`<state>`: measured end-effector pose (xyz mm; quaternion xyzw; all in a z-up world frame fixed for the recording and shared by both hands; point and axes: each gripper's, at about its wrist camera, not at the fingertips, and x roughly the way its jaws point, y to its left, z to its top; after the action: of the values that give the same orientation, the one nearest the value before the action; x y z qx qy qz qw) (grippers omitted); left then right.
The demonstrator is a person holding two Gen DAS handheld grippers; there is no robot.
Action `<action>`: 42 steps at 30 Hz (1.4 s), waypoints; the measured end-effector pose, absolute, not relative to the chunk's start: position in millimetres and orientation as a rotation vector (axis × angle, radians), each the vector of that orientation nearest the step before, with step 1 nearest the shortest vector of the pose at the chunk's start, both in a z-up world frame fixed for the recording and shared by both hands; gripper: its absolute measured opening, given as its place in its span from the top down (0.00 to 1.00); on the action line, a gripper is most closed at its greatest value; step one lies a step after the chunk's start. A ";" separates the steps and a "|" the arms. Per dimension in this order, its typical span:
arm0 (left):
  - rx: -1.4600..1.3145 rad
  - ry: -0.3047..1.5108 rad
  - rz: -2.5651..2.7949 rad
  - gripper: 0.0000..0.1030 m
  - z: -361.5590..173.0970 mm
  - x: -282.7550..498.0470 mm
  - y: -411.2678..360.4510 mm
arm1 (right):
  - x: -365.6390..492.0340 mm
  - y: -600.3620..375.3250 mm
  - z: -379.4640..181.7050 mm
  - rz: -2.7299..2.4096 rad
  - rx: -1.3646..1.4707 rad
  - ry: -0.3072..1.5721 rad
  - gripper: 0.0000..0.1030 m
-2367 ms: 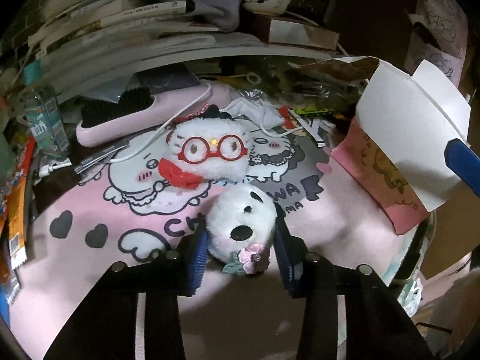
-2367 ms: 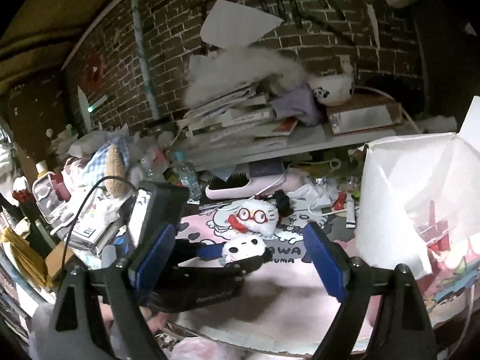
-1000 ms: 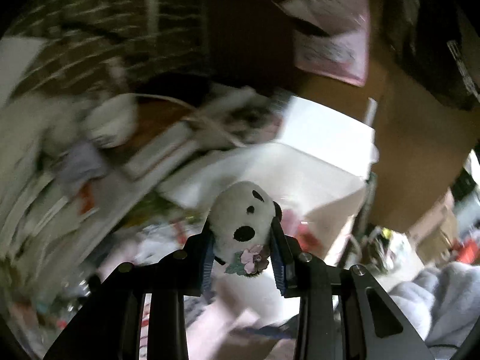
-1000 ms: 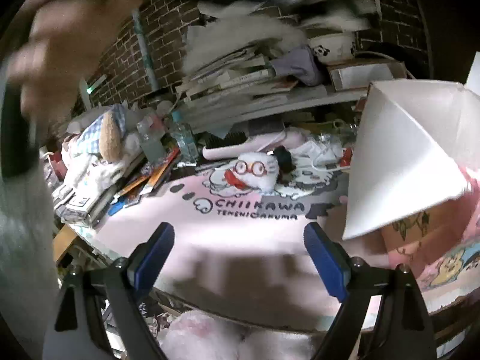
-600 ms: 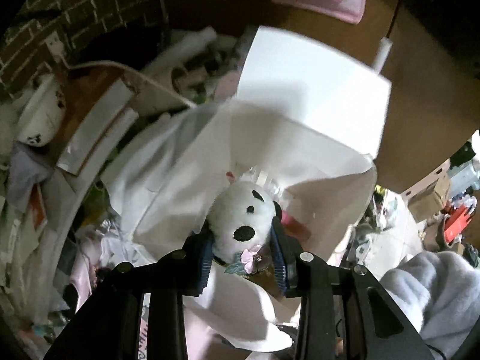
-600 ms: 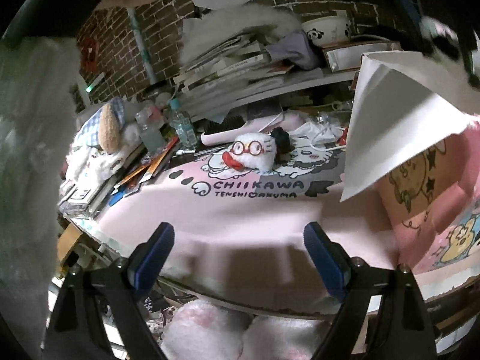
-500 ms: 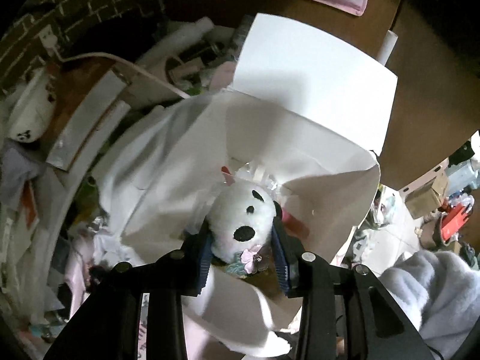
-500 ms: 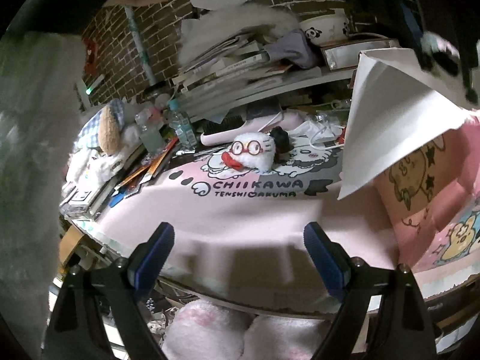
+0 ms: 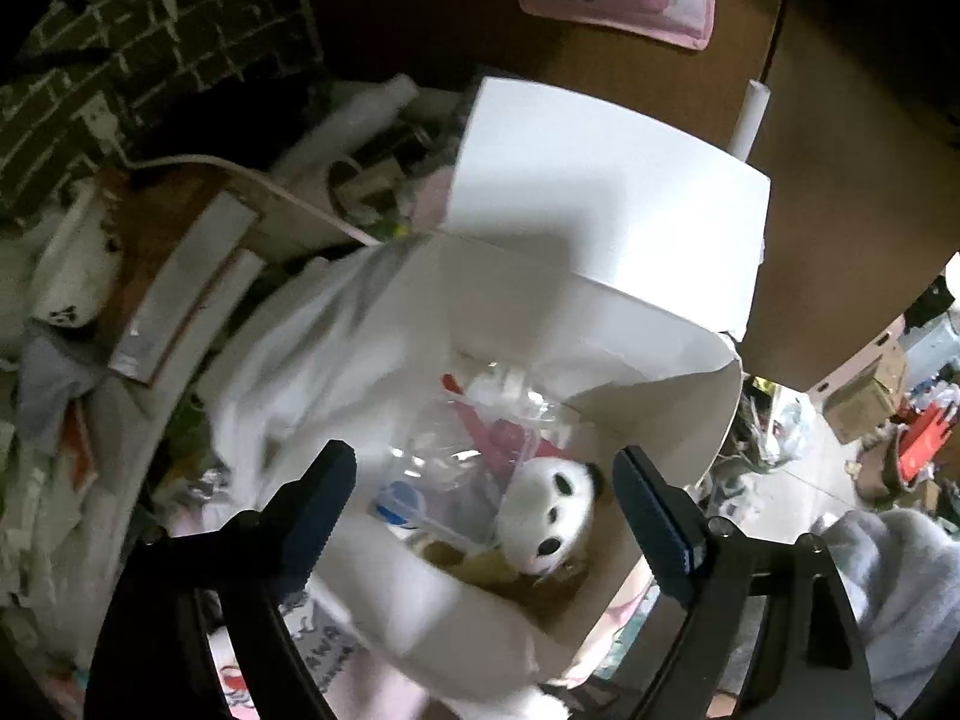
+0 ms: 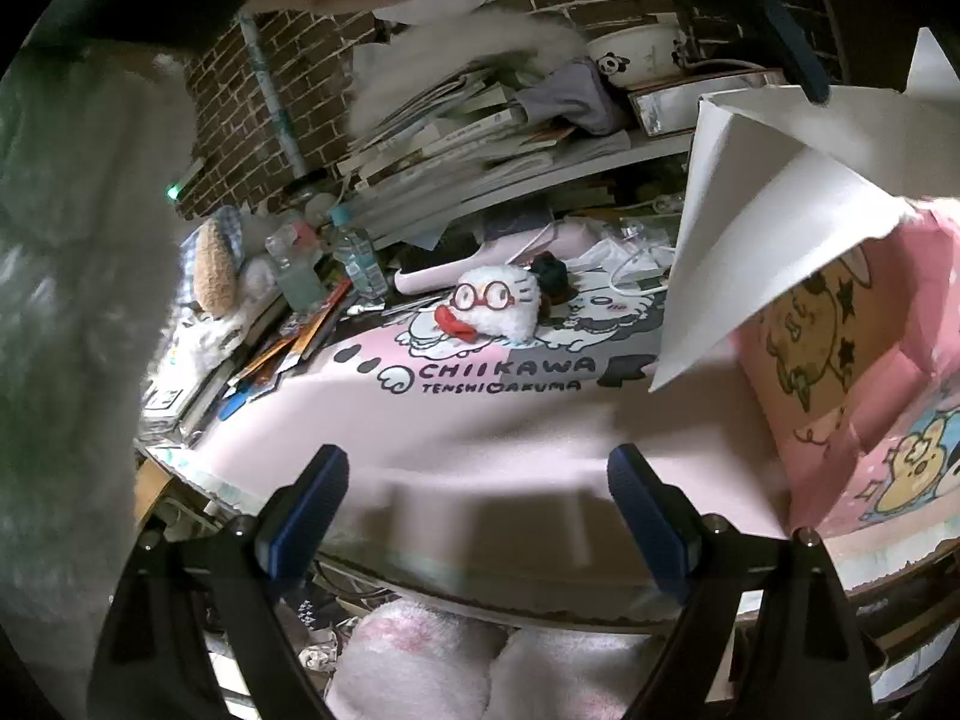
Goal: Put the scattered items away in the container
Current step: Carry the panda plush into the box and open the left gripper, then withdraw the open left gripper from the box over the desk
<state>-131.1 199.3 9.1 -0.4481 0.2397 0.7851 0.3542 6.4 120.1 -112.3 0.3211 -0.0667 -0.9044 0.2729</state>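
Panda plush is in the box, left gripper letting go

The left gripper (image 9: 483, 504) hangs over the open white-lined box (image 9: 606, 228), pointing steeply down into it, jaws opening wide with nothing pinched between them. The little panda plush (image 9: 549, 519) sits loose inside the box, lying on clear plastic bags (image 9: 462, 438) and not touching either pad. The right gripper (image 10: 474, 510) is wide open and empty too, hovering over the near edge of the worktop's pink mat (image 10: 480, 414). The white plush with red glasses (image 10: 495, 309) lies out on that mat, well apart from the box, whose pink cartoon-printed side (image 10: 840, 360) shows at the right of the right wrist view. Books are stacked on the shelf (image 10: 480, 120) behind it.
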 end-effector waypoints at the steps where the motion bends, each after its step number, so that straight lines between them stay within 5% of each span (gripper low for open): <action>1: -1.143 0.627 2.047 0.16 11.9 -129.5 194.9 | 6.1 119.6 -112.3 -2.434 0.866 -0.179 0.16; 10: -0.992 0.570 2.305 0.08 46.7 -113.4 95.0 | 5.6 108.8 -112.6 -2.433 0.872 -0.140 0.16; 22: -0.814 0.097 2.899 0.00 39.3 -31.0 -91.4 | -5.7 56.1 -112.8 -2.480 0.875 0.081 0.16; 35: -0.933 -0.150 3.012 0.00 -11.6 17.5 -157.0 | -48.2 3.4 -107.9 -2.613 0.971 0.254 0.16; 42: -0.976 -0.231 2.955 0.00 -36.8 22.5 -161.1 | -86.1 -3.1 -99.7 -2.688 1.055 0.187 0.16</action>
<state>22.5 -161.1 -36.8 -0.3128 -0.0741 0.9469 0.0107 -86.1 -3.1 -99.7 0.3616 0.0642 -0.9219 0.1235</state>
